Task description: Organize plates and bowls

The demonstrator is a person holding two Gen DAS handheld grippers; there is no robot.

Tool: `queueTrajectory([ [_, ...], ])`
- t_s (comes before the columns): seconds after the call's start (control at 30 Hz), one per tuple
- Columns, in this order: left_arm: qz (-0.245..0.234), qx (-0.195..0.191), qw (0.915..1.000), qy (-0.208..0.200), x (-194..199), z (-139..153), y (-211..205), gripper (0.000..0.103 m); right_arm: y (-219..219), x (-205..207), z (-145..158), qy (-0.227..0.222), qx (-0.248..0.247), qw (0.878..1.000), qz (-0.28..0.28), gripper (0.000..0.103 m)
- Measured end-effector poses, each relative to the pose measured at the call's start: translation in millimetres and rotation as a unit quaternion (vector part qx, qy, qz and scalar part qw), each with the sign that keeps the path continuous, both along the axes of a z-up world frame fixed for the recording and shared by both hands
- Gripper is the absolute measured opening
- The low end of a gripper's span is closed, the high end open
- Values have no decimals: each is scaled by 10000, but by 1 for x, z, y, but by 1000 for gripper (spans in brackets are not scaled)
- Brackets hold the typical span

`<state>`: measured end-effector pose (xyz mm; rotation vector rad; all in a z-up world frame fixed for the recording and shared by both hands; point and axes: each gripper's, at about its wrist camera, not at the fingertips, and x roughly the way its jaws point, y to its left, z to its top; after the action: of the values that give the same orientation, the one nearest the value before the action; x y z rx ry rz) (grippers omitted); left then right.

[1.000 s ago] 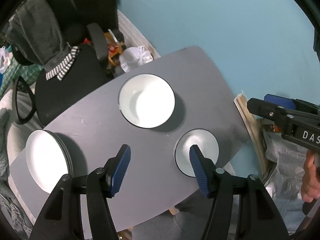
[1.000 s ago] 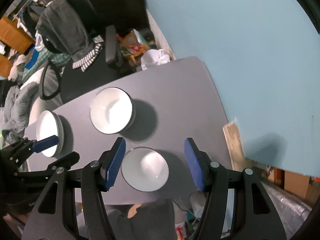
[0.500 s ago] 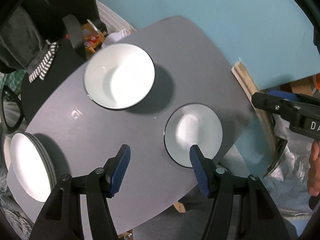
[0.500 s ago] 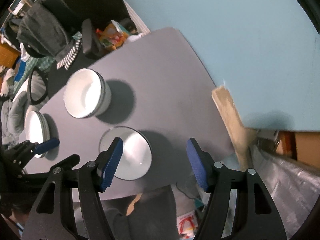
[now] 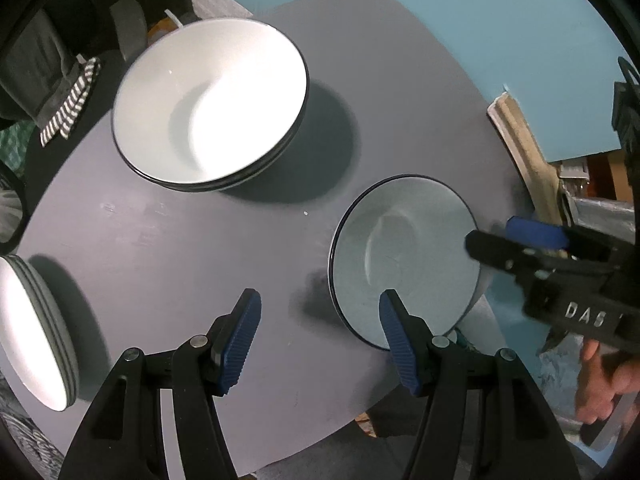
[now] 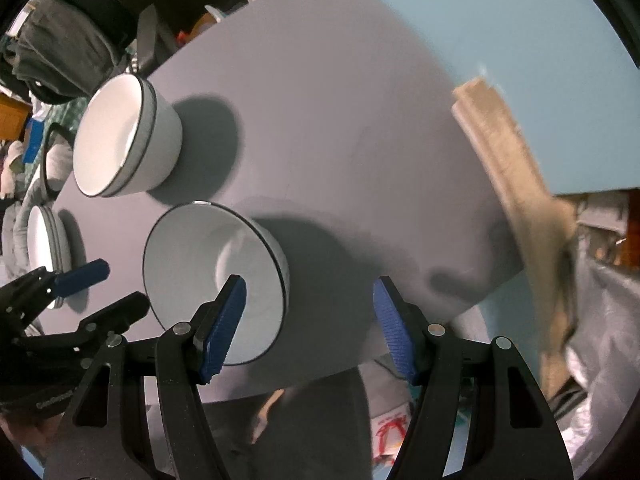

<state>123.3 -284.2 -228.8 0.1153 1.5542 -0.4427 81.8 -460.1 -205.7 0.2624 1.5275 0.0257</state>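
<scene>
While white dark-rimmed plates (image 5: 32, 332) and large white bowls (image 5: 208, 100) sit stacked, we judge one small white bowl (image 5: 404, 256) left; both hand-held grippers gape wide, empty.

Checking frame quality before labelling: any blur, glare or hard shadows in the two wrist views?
Left wrist: glare blows out the large bowl; hard shadow beside it; small bowl shaded; right gripper slightly smeared. Right wrist: motion blur on the wooden strip at right; table edges bowed by fisheye; both bowls cast dark shadows.

cluttered home room: table (image 5: 248, 248), chair (image 6: 80, 40)
</scene>
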Motion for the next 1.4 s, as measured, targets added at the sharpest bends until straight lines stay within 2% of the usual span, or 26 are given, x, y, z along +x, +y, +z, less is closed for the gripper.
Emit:
queueTrajectory([
  [0.37, 49, 6, 9999, 90, -3, -26, -11, 63, 6, 0, -33, 113, 240, 9996, -18, 65],
  [0.5, 125, -39, 9998, 162, -2, -34, -10, 63, 2, 1, -41, 157, 312, 9993, -114, 60],
  [0.53, 140, -36, 9997, 173, -2, -36, -10, 63, 1, 1, -42, 167, 345, 9992, -133, 56],
  [0.73, 177, -41, 9996, 224, 2, -42, -11, 48, -3, 0, -48, 171, 447, 9988, -83, 38],
  [0.93, 205, -80, 9993, 286, 0, -45, -16, 27, -1, 1, -48, 178, 471, 9987, 89, 21],
  [1.1, 289, -124, 9989, 339, -2, -51, -10, 16, -1, 2, -49, 195, 400, 9988, 197, 16],
  [1.33, 500, -204, 9975, 450, -3, -56, -4, 9, -1, 7, -45, 213, 334, 9987, 331, 13],
  [1.4, 547, -167, 9975, 421, -5, -57, -3, 8, 18, 13, -45, 221, 288, 9986, 388, 10],
])
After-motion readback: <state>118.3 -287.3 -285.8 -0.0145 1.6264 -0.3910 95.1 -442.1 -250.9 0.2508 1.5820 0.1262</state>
